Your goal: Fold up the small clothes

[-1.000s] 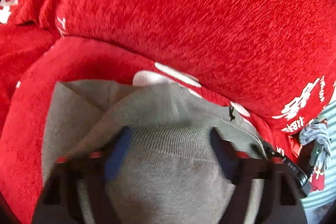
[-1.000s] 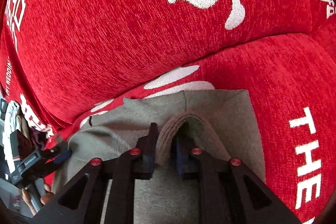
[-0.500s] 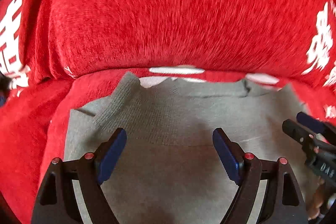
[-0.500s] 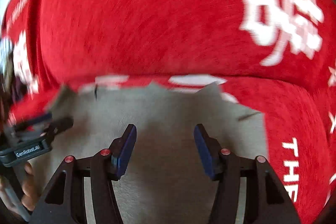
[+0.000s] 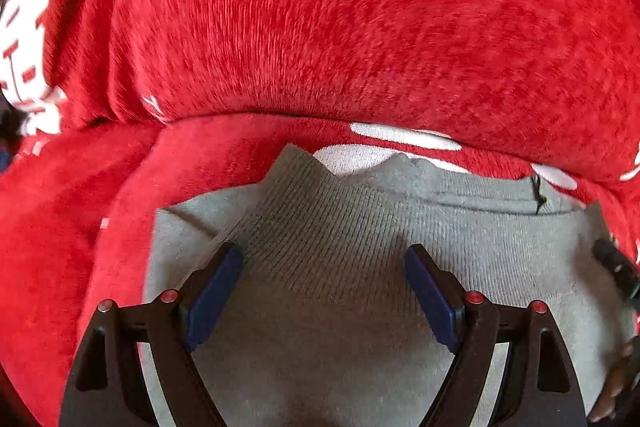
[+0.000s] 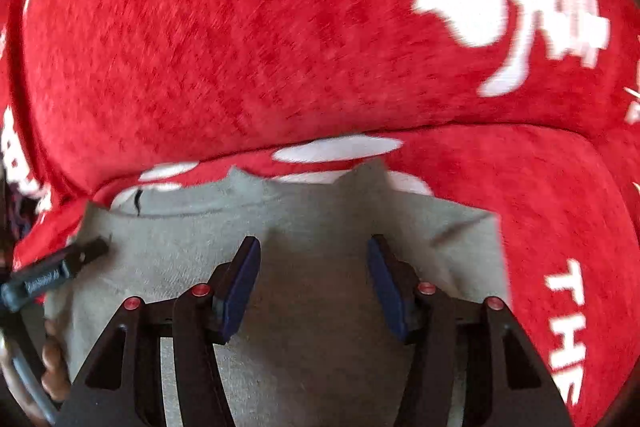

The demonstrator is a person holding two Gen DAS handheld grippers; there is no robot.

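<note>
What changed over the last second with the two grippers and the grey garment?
The right gripper, shut on a raised fold of the grey garment a second ago, has let it go and stands open above it. The garment, bunched up before, now lies flatter. The left gripper stayed open, holding nothing. The red cover is unchanged.

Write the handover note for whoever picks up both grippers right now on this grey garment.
Left gripper: open, above the ribbed band, holding nothing.
Right gripper: open, over plain grey cloth, holding nothing.
Grey garment: lying flat on the red cushion, top edge near the backrest, sleeves folded in over the body.
Done: both sleeve folds appear laid down.
Left: probably fold the body in half and tidy; its lower part is out of view.
</note>
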